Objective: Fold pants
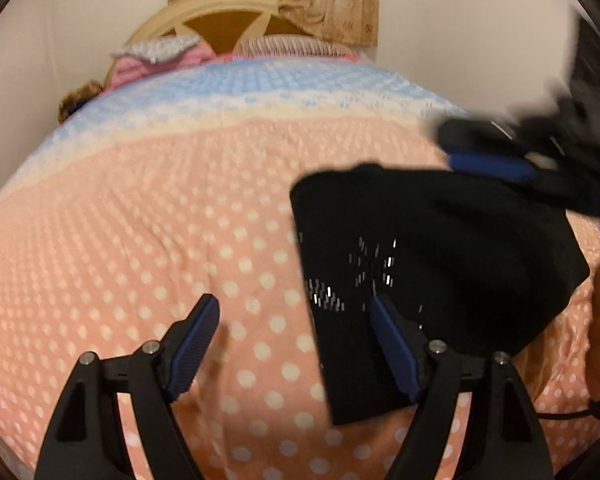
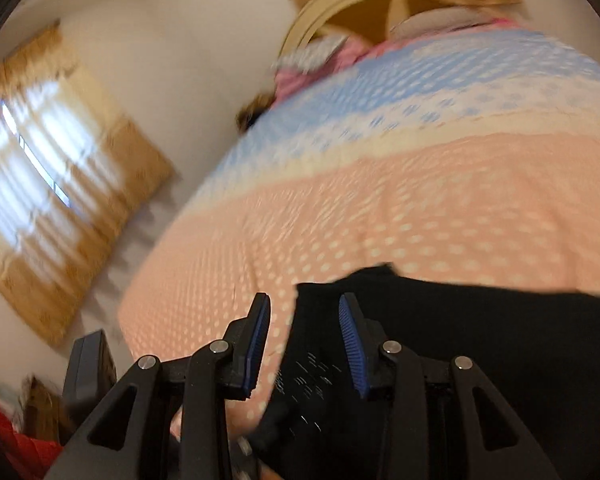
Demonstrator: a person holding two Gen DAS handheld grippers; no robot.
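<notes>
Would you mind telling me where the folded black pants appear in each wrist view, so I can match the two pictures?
Left wrist view: the black pants lie right of centre on the polka-dot bedspread, reaching past the left gripper's right finger.
Right wrist view: the pants fill the lower right, below the open right gripper.
Shared landmark: the cream wooden headboard at the far end of the bed.

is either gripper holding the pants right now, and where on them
Neither. The left gripper and right gripper are both open over the folded black pants, with nothing pinched between their fingers.
</notes>
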